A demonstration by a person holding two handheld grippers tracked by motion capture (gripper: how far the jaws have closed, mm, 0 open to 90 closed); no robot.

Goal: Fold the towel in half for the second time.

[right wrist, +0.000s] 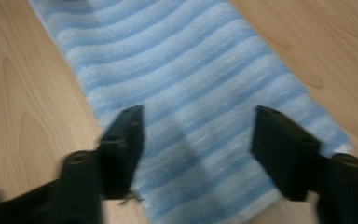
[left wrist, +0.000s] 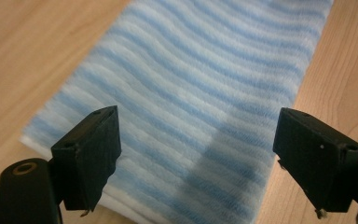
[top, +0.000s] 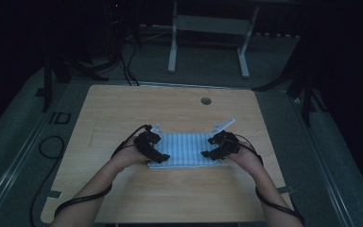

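I have a blue-and-white striped cloth (top: 189, 149) lying flat on the wooden table (top: 123, 109), a little nearer my side than the middle, folded into a neat rectangle with its long edges running left to right. My left tongs (top: 157, 156) sit at the cloth's left end and my right tongs (top: 209, 153) at its right end, each held in a hand (top: 127, 156) that comes in from the bottom of the high view, with a black cable trailing back along each forearm. In the left gripper view the left tongs (left wrist: 196, 154) stand wide apart, one jaw over the cloth (left wrist: 200, 88) near its edge and the other out over bare wood beside it; nothing is pinched between them and the pads press on nothing. Their shadow falls across the stripes just ahead. In the right gripper view the right tongs (right wrist: 198, 149) are likewise spread wide, the jaws above the cloth's (right wrist: 186, 79) near end, one close to each long edge, and the fabric lies slack beneath with no fold lifted. That view is a little blurred, so I cannot tell whether the jaw tips brush the pile or hover just clear of it. Both pairs are empty. A white layer shows along the cloth's lower edge in both gripper views. Farther back on the table there is a small round grommet hole (top: 206, 100), well apart from the cloth, and beyond the table the legs of a pale frame (top: 208, 28) stand on the dark floor.
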